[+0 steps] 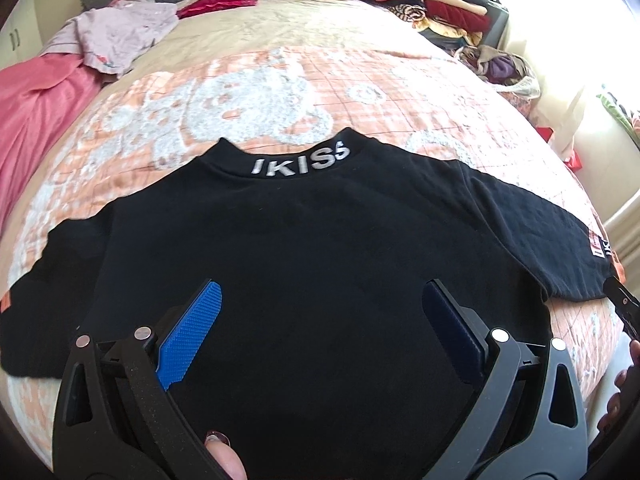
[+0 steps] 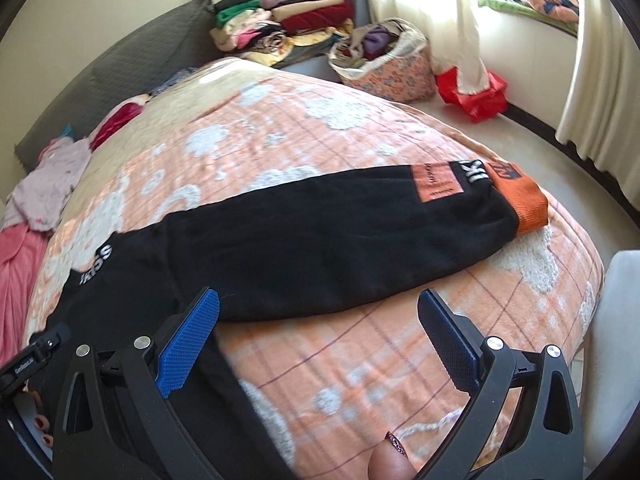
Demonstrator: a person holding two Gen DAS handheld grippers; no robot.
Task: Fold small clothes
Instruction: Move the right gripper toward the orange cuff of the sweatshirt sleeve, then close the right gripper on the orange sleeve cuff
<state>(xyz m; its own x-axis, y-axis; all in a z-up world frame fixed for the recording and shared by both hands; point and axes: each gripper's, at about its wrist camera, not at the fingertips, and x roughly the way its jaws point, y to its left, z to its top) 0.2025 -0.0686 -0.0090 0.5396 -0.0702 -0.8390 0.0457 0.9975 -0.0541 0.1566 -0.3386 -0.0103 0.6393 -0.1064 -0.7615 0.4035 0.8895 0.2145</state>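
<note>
A small black sweatshirt [image 1: 304, 248] lies flat on the bed, collar with white "IKISS" lettering [image 1: 300, 162] away from me, both sleeves spread out. My left gripper [image 1: 320, 300] is open and empty above the shirt's body. In the right wrist view the right sleeve [image 2: 320, 232] stretches out to an orange cuff [image 2: 524, 200] with an orange patch [image 2: 436, 182]. My right gripper [image 2: 318, 312] is open and empty, hovering over the sleeve's near edge and the bedspread.
The bed has an orange and white bedspread [image 1: 280, 92]. Pink and lilac clothes [image 1: 116, 36] lie at its far left. Stacked folded clothes [image 2: 288, 20] and a full basket [image 2: 384, 60] stand beyond the bed. A red bag [image 2: 476, 92] sits on the floor by the curtain.
</note>
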